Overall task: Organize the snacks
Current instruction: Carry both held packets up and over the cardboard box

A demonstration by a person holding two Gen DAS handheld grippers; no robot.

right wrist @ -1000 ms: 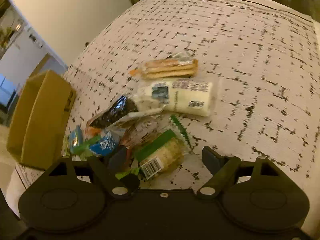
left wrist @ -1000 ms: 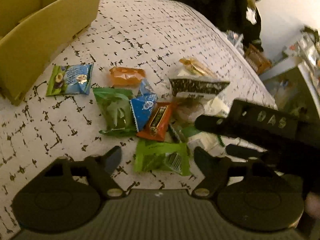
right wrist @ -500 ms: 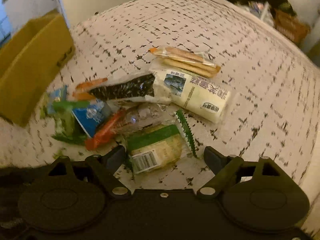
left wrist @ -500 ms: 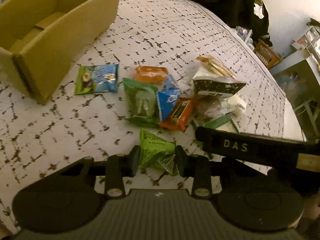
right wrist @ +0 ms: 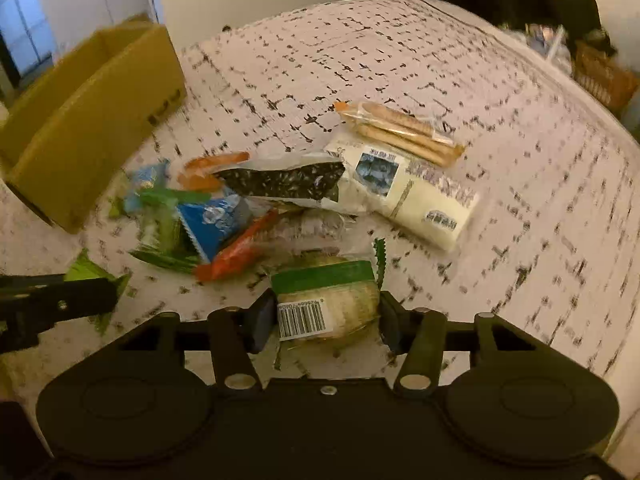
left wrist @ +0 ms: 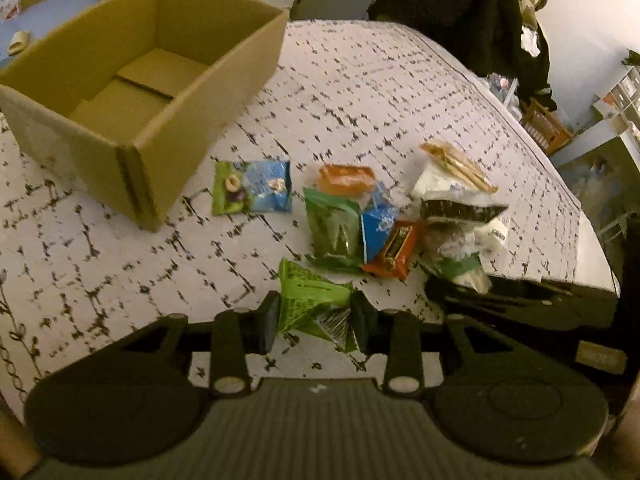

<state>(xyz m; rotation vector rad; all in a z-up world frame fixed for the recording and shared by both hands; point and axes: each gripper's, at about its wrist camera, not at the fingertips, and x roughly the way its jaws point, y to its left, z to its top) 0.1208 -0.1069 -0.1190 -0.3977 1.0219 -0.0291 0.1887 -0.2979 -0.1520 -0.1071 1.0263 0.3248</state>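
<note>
My left gripper (left wrist: 316, 318) is shut on a bright green snack packet (left wrist: 310, 300), crumpled between the fingers and lifted off the patterned cloth. My right gripper (right wrist: 326, 320) is shut on a clear packet with a green band and a barcode label (right wrist: 326, 300). A pile of snacks lies ahead: a green bag (left wrist: 334, 228), a blue packet (left wrist: 378, 226), an orange bar (left wrist: 396, 248), an orange packet (left wrist: 346, 178), a green-and-blue packet (left wrist: 252, 192), a black seed packet (right wrist: 284, 184), a cream packet (right wrist: 408, 196) and biscuit sticks (right wrist: 400, 130). An open cardboard box (left wrist: 132, 80) stands at the left.
The table has a white cloth with black dashes (left wrist: 380, 92). Its right edge drops off to shelves and a basket (left wrist: 548, 128). A dark coat hangs behind the table (left wrist: 460, 12). The right gripper's body shows at the right of the left wrist view (left wrist: 520, 300).
Both grippers went from open to shut: the left on the bright green packet, the right on the barcode packet. The left gripper rose and drew back, bringing the box into fuller view.
</note>
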